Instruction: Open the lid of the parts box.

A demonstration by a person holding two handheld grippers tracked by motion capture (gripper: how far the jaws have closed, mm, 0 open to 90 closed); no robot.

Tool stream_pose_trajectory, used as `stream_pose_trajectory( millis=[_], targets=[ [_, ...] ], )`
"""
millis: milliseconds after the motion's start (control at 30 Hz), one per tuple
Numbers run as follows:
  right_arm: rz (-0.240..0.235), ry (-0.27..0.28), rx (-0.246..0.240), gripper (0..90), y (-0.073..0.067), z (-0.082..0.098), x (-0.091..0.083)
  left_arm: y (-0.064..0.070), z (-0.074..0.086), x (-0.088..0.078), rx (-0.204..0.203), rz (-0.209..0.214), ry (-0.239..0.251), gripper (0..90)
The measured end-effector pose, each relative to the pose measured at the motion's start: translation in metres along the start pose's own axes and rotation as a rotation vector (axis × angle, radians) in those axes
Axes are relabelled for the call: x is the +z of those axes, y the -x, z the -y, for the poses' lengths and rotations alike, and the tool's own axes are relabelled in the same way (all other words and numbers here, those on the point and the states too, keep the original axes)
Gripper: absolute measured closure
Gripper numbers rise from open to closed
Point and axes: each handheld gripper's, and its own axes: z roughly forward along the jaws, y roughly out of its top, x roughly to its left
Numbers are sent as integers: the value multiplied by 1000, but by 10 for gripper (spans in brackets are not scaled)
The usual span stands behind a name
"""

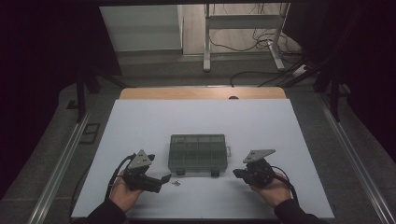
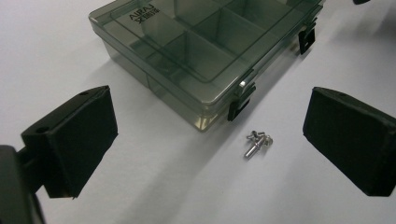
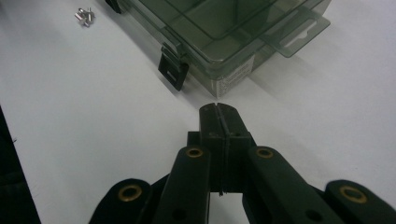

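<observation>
Nearest the person, both hands rest at the front edge of the white worktop [image 1: 140, 121]. The left tongs [image 1: 164, 178] stand wide open with nothing between the pads, pointing toward 2 o'clock at a small cluster of screws [image 2: 258, 141]. The right tongs [image 3: 218, 116] are pressed fully together, empty, with their tip aimed at the near right corner of the box.

The screws lie loose on the bare worktop, just in front of the box's left latch [image 2: 240, 100] and apart from it, at about 6 o'clock from the box's left half in the high view. They look like short, bright metal machine screws: light, hard and smooth, likely to roll or skid if nudged. A pinch across the shank of one, with the pads brought down on either side, seems the safest hold; taking the whole cluster at once would probably scatter it.

Farther on, at the middle of the worktop, sits the smoky translucent compartment box [image 1: 197, 152], lid shut, with two black latches on its near side and a hang tab [image 3: 299, 39] at its right end. It appears to be thin, stiff plastic, light enough to slide when pushed, so the right latch [image 3: 173, 71] would need lifting while the box is steadied.
</observation>
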Motion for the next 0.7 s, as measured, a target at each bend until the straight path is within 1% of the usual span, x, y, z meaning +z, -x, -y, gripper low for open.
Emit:
stream_pose_trajectory(
  millis=[33,100,167,200,233,367,433,467,567,633,700],
  targets=[
    [-2,-10,3,887,2,0,3,0,0,1,-2,2,0,34],
    [-3,-11,6,887,2,0,3,-1,-1,2,-6,5,-1,33],
    [-19,-9,12,887,3,0,5,-1,-2,3,-9,7,-2,32],
    [-9,-8,3,887,4,1,6,-1,-2,4,-14,7,-2,30],
    [-12,-8,4,887,4,1,6,-1,-2,4,-14,7,-2,29],
    [-19,-14,14,887,7,0,11,-2,-4,6,-40,19,-3,27],
    [-18,-19,12,886,7,0,12,-2,-4,7,-39,17,-8,26],
    [-16,-31,12,887,6,0,14,-2,-5,7,-39,15,-11,25],
    [-20,-36,16,887,7,-1,17,-2,-6,8,-35,8,-14,19],
    [-21,-41,20,887,7,-1,18,-3,-6,9,-21,2,-12,17],
    [-25,-44,24,887,7,-2,20,-3,-7,9,-19,-1,-13,14]
  ],
)
